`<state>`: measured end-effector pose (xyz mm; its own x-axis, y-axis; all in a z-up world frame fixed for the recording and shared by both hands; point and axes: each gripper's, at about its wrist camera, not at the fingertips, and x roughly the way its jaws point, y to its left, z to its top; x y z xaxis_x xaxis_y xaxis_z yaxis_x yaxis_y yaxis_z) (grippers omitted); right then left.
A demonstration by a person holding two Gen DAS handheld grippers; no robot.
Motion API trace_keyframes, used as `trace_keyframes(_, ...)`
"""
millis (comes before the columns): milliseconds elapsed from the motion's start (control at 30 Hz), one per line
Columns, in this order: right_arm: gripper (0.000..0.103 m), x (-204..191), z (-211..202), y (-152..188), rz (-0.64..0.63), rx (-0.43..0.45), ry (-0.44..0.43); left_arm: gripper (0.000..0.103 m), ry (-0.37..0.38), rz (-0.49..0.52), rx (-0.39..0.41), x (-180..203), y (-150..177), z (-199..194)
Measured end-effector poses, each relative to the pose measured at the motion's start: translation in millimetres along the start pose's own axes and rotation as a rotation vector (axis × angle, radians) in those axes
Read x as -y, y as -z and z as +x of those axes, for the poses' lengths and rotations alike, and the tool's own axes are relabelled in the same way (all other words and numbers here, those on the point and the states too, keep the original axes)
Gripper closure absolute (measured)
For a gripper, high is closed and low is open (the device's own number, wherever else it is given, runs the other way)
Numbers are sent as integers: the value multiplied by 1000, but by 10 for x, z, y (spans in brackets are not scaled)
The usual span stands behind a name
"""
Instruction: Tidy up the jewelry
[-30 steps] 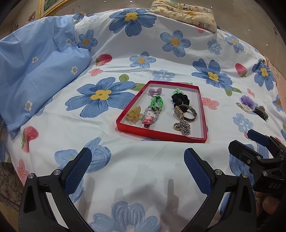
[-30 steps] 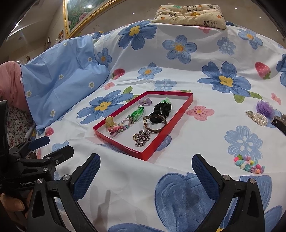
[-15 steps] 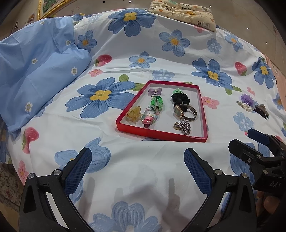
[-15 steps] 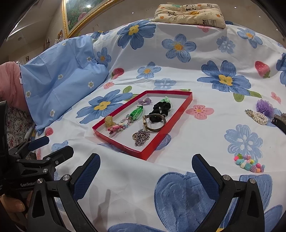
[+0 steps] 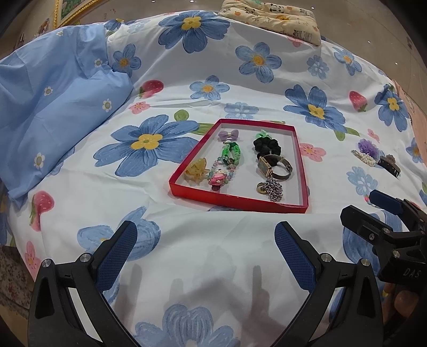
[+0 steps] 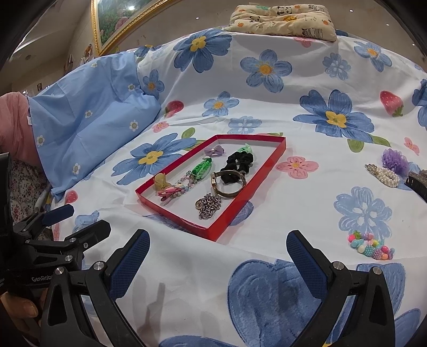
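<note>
A shallow red tray [image 5: 186, 192] [image 6: 269, 165] lies on the floral bedsheet. It holds a watch [image 5: 275, 166] [image 6: 226, 181], a chain [image 5: 272, 188] [image 6: 208, 205], a black scrunchie [image 5: 267, 146], green and beaded bracelets, a purple bow and a yellow clip. Outside it on the right lie a colourful bead bracelet [image 6: 371, 244], a pearl clip [image 6: 384, 174] [image 5: 364, 157], a purple scrunchie [image 6: 395, 158] and a dark claw clip [image 5: 389, 164]. My left gripper [image 5: 205, 245] and right gripper [image 6: 218, 253] are open and empty, near the bed's front, short of the tray.
A light blue pillow [image 5: 48, 106] lies at the left. A folded panda-print cushion [image 6: 283, 22] sits at the far edge of the bed. A gold-framed picture [image 6: 120, 21] hangs behind. The bed drops off at the left.
Both grippers have barely moved; the scene shifts only slightly. Nothing was taken hold of or released.
</note>
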<state>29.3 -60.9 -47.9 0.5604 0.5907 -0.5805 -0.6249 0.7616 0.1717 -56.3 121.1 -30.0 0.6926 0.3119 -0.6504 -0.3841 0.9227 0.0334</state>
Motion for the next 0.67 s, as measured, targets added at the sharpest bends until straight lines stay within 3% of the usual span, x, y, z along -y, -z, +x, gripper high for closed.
trace_keyframes(667, 0, 41, 10, -43, -2, -1, 4, 0, 14, 2, -10, -22, -70, 55)
